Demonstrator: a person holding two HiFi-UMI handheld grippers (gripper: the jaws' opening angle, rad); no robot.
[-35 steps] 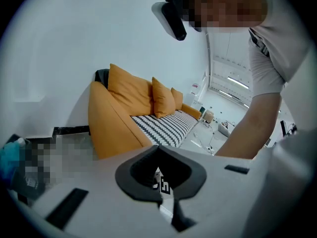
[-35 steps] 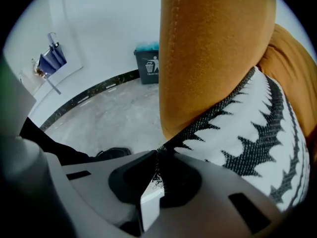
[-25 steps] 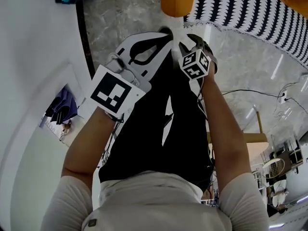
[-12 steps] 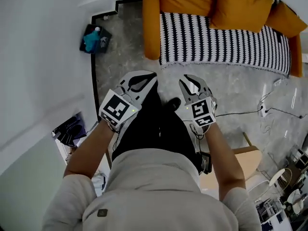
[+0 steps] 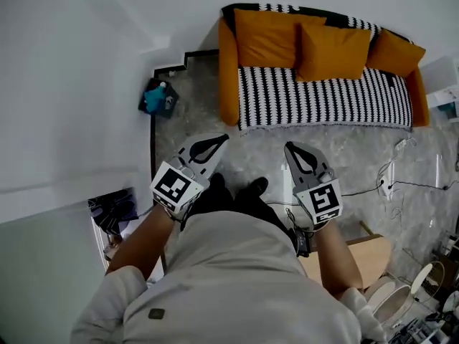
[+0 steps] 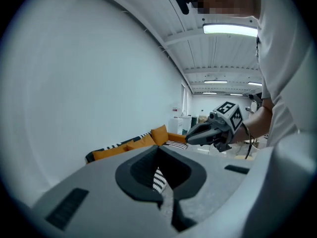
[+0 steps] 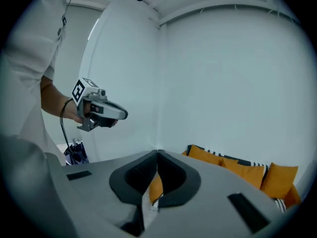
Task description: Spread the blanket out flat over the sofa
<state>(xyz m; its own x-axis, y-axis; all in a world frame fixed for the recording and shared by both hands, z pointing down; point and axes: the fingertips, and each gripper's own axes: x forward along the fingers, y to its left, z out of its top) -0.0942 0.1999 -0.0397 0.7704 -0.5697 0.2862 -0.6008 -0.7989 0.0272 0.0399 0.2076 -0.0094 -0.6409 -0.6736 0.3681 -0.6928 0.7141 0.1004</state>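
Note:
The orange sofa [image 5: 228, 63] stands against the far wall. The black-and-white blanket [image 5: 323, 99] lies over its seat and shows again along the top of the backrest. Three orange cushions [image 5: 333, 49] lean on the back. Both grippers hang in front of the person's body, over the floor and well short of the sofa. The left gripper [image 5: 217, 139] is shut with nothing in it, its tips meeting in its own view [image 6: 158, 147]. The right gripper [image 5: 289, 147] is shut and empty too [image 7: 157, 152]. Each gripper shows in the other's view: the right gripper [image 6: 190, 136] and the left gripper [image 7: 124, 114].
A blue object [image 5: 155, 97] sits on the grey floor left of the sofa. Cables [image 5: 387, 174] run across the floor at the right. A wooden piece [image 5: 362, 253] stands behind the person's right. Dark items [image 5: 111, 210] lie by the white wall at the left.
The person has drawn back from the sofa, which now shows whole. Both grippers came away from the blanket's edge. The right gripper's jaws have closed.

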